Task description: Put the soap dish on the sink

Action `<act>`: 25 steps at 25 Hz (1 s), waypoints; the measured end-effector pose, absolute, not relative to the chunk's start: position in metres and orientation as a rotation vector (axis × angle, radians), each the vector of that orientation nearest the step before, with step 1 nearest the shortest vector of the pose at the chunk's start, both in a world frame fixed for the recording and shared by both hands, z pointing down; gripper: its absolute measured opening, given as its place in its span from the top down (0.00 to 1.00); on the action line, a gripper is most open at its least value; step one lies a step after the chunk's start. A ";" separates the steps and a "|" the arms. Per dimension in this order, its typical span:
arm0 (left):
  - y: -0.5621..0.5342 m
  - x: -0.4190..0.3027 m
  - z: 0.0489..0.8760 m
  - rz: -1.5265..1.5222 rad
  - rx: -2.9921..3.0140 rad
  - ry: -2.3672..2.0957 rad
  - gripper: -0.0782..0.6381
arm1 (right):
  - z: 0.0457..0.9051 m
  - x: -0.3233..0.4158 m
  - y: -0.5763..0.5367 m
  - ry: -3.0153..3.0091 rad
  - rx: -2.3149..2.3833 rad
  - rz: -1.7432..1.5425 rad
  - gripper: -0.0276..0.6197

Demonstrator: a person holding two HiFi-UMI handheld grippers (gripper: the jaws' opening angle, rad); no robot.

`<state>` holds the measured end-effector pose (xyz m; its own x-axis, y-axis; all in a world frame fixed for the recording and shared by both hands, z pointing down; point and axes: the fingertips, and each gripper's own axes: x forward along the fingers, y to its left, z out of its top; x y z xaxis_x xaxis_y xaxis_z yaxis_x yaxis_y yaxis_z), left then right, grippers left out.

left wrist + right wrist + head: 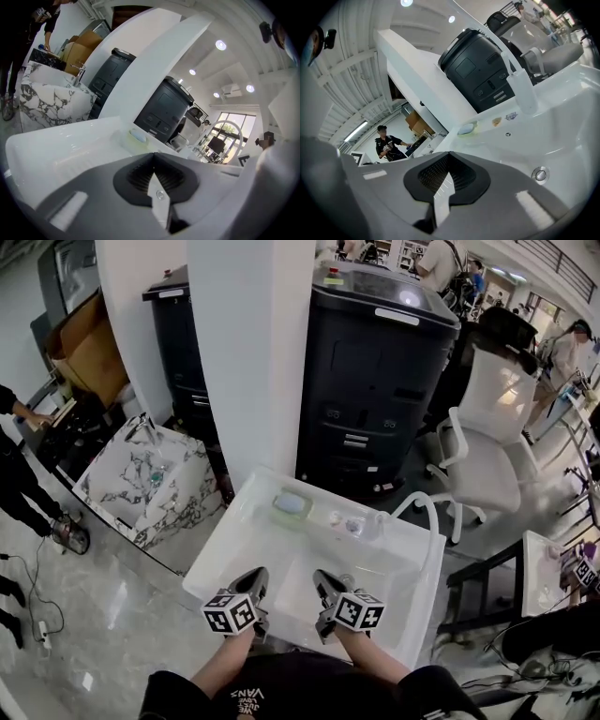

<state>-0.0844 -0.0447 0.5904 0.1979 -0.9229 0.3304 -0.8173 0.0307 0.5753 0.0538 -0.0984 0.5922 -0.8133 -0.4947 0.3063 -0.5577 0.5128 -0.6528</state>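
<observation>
Sitting on the one sink (217, 568) — one soap dish (292, 507), apparently; two hand-held grippers (253, 577) (324, 581) closed, empty.

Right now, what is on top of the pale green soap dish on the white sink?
A pale blue oval soap bar lies on the pale green soap dish; the dish's floor beneath it is covered.

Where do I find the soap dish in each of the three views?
Head view: the soap dish sits mid-picture, on the sink's back ledge.
Left gripper view: soap dish just left of centre, on the ledge.
Right gripper view: soap dish near the centre.
Shared landmark: the big black cabinet behind it.
</observation>
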 end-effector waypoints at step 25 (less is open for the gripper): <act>0.033 -0.074 0.592 -0.104 1.784 -1.684 0.82 | 0.591 0.103 -0.047 -2.634 0.825 1.076 0.95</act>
